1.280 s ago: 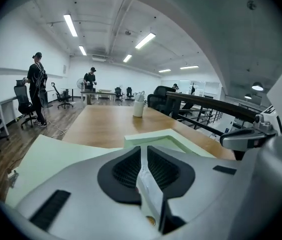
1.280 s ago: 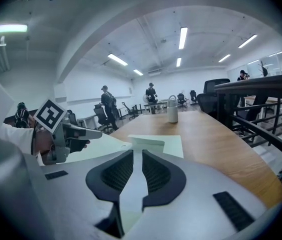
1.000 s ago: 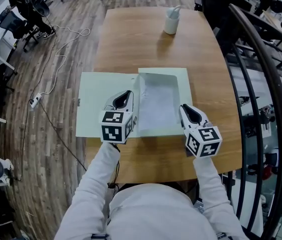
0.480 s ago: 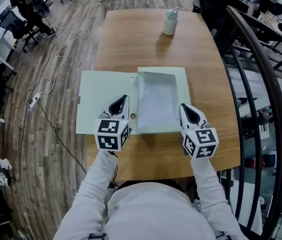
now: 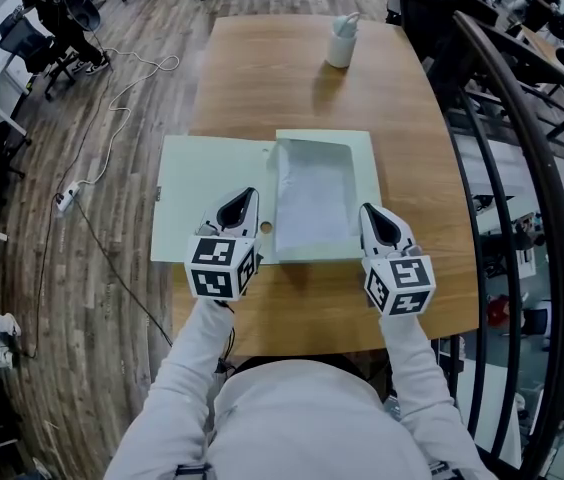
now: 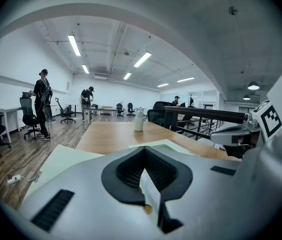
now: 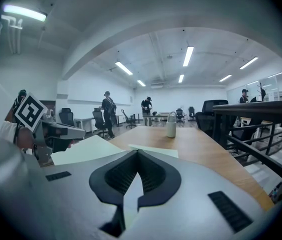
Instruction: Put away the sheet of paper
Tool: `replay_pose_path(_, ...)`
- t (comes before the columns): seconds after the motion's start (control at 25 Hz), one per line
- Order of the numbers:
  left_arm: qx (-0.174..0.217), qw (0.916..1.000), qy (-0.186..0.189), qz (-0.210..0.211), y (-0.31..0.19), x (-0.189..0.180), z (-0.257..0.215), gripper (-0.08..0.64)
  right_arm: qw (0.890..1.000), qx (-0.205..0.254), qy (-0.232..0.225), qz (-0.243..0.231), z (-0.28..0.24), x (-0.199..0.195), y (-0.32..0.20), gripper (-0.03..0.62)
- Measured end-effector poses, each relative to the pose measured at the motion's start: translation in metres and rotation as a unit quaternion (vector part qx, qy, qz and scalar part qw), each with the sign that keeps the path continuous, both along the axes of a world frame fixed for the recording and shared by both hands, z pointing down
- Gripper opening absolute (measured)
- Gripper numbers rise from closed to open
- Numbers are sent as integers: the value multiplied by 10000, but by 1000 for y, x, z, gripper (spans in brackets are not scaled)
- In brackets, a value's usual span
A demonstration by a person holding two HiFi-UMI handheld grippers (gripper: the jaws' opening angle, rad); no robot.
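A pale green folder (image 5: 202, 198) lies open on the wooden table (image 5: 262, 78). The white sheet of paper (image 5: 312, 203) rests on its right half, with its edges slightly curled up. My left gripper (image 5: 244, 197) hovers over the folder's left half, just left of the sheet, and it is shut. In the left gripper view only a slit of folder shows between that gripper's (image 6: 143, 153) closed jaws. My right gripper (image 5: 372, 211) sits at the folder's right front edge with its jaws together (image 7: 137, 154). I cannot tell whether they pinch the folder's edge.
A white cup (image 5: 342, 43) stands at the far end of the table. A dark curved railing (image 5: 522, 168) runs close along the table's right side. A cable (image 5: 112, 118) lies on the wooden floor to the left, and people and office chairs are far behind.
My left gripper has drawn back from the sheet's left edge toward me and to the left. That raised edge now lies lower. The right gripper has barely moved.
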State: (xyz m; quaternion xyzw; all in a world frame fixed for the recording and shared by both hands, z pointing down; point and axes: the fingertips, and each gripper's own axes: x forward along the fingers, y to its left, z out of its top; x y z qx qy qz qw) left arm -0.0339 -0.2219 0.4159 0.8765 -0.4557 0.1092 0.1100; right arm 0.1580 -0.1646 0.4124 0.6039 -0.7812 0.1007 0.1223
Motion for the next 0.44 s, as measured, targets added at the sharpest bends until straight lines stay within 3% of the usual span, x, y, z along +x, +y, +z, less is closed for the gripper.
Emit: replay_pose_path(0.44, -326, 9994, 46, 109, -5, 3, 21, 17, 10000, -5, 27, -45, 8, -3, -7, 27)
